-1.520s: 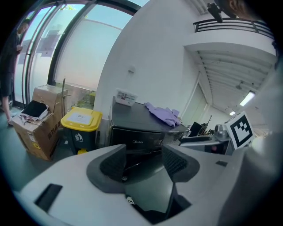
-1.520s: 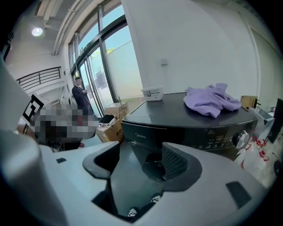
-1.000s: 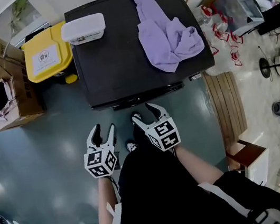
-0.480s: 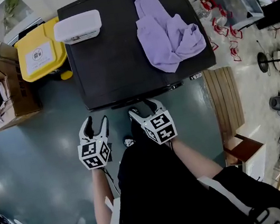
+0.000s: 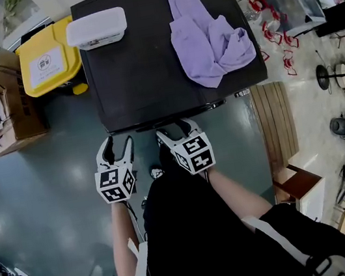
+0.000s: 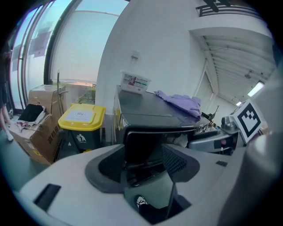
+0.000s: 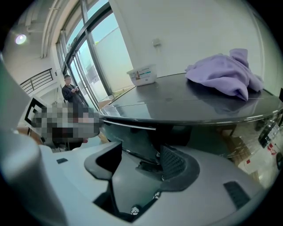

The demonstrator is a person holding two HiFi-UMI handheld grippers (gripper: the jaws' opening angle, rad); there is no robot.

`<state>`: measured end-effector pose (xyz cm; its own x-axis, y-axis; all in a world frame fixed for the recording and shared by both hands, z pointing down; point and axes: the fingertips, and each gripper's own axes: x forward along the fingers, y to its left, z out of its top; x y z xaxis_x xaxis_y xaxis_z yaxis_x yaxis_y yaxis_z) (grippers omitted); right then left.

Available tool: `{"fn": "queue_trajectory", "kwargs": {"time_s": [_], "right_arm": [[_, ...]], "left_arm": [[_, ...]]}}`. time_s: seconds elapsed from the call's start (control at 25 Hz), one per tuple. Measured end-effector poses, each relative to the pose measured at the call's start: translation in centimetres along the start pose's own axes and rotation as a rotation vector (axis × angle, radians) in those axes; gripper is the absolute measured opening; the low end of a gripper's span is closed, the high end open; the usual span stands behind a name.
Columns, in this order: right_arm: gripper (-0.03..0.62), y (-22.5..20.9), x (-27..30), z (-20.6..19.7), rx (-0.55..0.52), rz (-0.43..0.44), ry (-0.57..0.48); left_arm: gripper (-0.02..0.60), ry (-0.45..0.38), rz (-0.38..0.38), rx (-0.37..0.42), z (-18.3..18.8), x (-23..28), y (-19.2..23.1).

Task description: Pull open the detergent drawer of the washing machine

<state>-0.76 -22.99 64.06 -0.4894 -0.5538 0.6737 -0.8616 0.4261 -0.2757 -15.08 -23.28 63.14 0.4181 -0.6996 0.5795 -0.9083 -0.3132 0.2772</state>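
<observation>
Left gripper (image 5: 117, 144) wide and empty, facing what looks like the detergent drawer (image 6: 146, 145), top left of the washing machine (image 5: 148, 72) front. Right gripper (image 5: 174, 129) wide too, just been closing a bit, nothing inside. Ease in, catch the lip, pull straight out.

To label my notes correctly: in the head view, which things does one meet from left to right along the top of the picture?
cardboard box → yellow bin → white box → purple cloth
</observation>
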Motion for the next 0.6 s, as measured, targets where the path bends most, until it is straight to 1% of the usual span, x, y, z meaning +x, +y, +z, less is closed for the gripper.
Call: {"fn": "queue_trajectory", "kwargs": {"time_s": [0.12, 0.24, 0.6], "right_arm": [[0.273, -0.05, 0.02, -0.08, 0.009, -0.006, -0.001], [0.270, -0.21, 0.14, -0.05, 0.018, -0.020, -0.002], [0.221, -0.95, 0.43, -0.17, 0.058, -0.095, -0.004]], "left_arm": [[0.256, -0.001, -0.003, 0.008, 0.08, 0.14, -0.02], [0.256, -0.008, -0.001, 0.000, 0.28, 0.51, 0.13], [0.256, -0.013, 0.015, 0.004, 0.38, 0.87, 0.31]]}}
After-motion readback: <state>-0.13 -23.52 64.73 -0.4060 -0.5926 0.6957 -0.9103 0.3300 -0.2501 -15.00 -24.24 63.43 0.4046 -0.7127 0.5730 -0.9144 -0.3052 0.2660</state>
